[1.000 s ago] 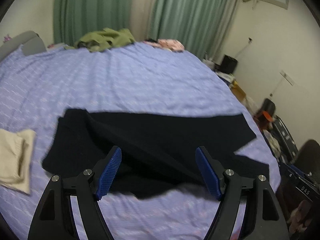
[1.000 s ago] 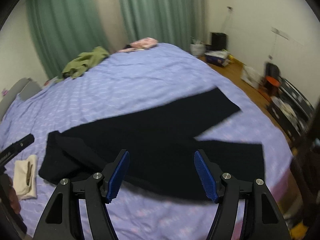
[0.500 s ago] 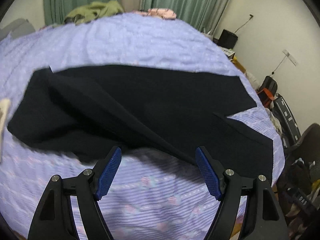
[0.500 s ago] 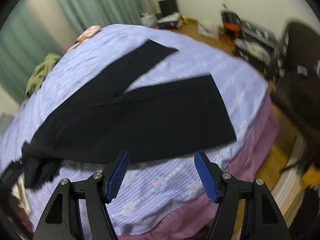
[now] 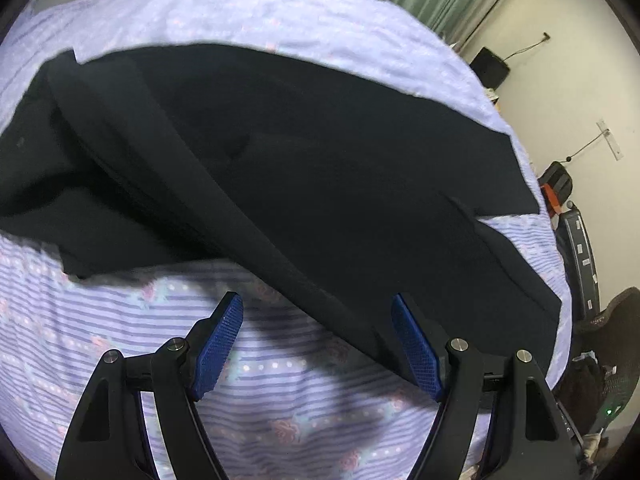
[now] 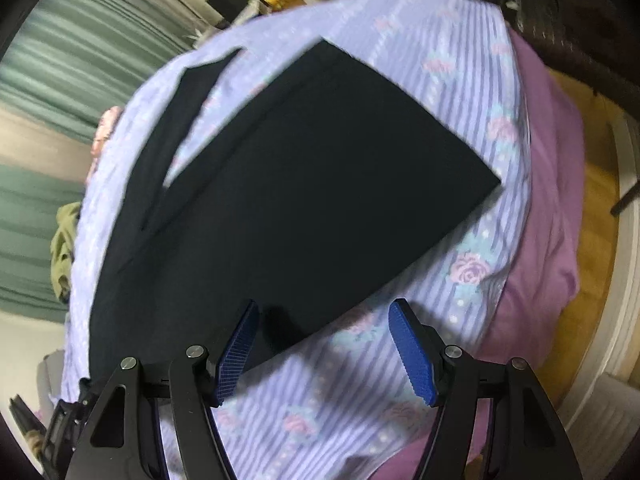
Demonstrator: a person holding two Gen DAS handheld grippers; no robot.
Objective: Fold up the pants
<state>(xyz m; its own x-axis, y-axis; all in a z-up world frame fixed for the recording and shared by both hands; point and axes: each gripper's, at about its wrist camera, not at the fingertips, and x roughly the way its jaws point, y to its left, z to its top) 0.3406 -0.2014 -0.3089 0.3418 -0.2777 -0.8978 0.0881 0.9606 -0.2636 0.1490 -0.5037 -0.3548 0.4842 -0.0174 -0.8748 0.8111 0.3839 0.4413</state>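
**Black pants spread on the bed, both grippers empty**

Left wrist view: the left gripper [image 5: 318,338] gapes wide, holding nothing — the pants [image 5: 304,160] lie across the bed [image 5: 120,320], near edge just beyond its fingertips.

Right wrist view: the right gripper [image 6: 324,344] is spread wide, empty, over a pant leg's near edge [image 6: 304,184].

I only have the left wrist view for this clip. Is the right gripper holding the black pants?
Observer: No. The right gripper is open, above the near edge of the black fabric pants.
Reviewer: Which part of them?
Observer: The nearer leg, close to its square hem.
Reviewer: Anything below the striped floral bedsheet there?
Observer: A plain purple sheet hangs over the bed's side.
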